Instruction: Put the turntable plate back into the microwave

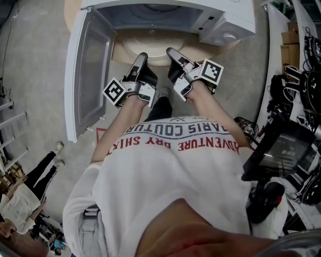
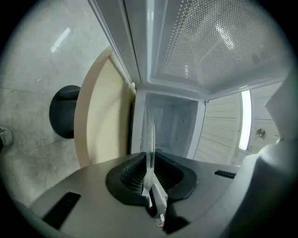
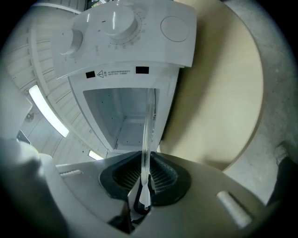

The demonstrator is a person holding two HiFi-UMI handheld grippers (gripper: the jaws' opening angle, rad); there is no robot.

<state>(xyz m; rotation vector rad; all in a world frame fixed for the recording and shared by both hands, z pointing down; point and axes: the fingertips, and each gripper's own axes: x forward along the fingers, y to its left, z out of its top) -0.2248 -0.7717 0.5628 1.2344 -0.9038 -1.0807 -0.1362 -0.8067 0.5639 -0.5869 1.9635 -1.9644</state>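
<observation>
Clamped tight on the clear turntable plate's (image 2: 149, 139) rim with jaws of left gripper (image 1: 142, 56) and right gripper (image 1: 171, 52) alike; held just near of the open microwave (image 1: 165, 15), seemingly above the round surface (image 3: 214, 93).

Left gripper (image 1: 141, 59), jaws clamped on glass plate (image 2: 150, 135) rim, right gripper (image 1: 174, 54) likewise clamped, forearms (image 1: 213, 108) stretched forward, side by side

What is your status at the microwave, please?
Left gripper, right gripper shut on turntable plate. Plate at open microwave, not yet seated. Door wide, nothing blocking.
</observation>
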